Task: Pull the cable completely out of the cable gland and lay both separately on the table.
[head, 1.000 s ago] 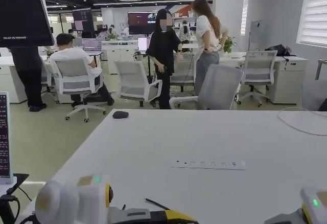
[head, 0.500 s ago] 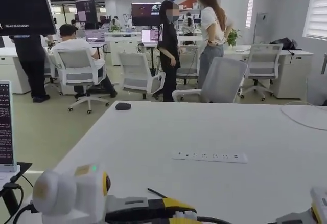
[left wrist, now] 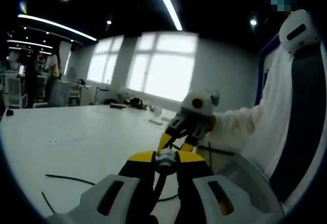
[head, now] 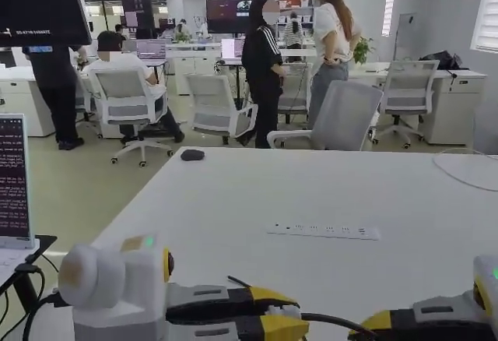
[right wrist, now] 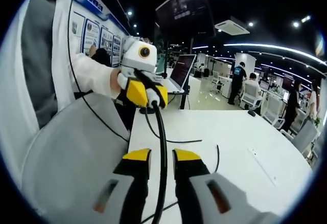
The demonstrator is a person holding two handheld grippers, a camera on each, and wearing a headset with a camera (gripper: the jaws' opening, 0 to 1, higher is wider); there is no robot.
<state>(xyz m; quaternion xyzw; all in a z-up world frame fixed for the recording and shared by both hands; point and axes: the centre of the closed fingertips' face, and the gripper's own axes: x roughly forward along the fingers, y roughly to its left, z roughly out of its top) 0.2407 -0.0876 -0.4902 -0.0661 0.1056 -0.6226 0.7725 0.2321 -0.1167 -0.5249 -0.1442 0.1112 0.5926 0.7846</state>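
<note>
1. Head view: I look across a white table [head: 257, 201] in an open office. At the bottom edge my left gripper [head: 294, 315] and right gripper [head: 367, 327] face each other tip to tip, a little apart. The black cable [head: 331, 321] bridges the gap, above the table's near edge. Working this close to the edge, I judge a dropped part could fall off the table. The cable's long axis runs left to right here, roughly level with the tabletop.

2. Left gripper view: my own yellow jaws are clenched on the pale cable gland [left wrist: 166, 158]. If I pull at an angle, the gland could twist out of this hold. Its bore points forward at the right gripper just beyond. The cable leaves it both ways, forward into the other jaws and back down between mine.

3. Right gripper view: my jaws sit either side of the cable partway along and appear to grasp it. On a smooth jacket they may slide instead of drawing it out, and an off-axis pull may bind it in the gland. The cable runs straight away from me to the gland in the left gripper, with slack looping on the table beneath.
</note>
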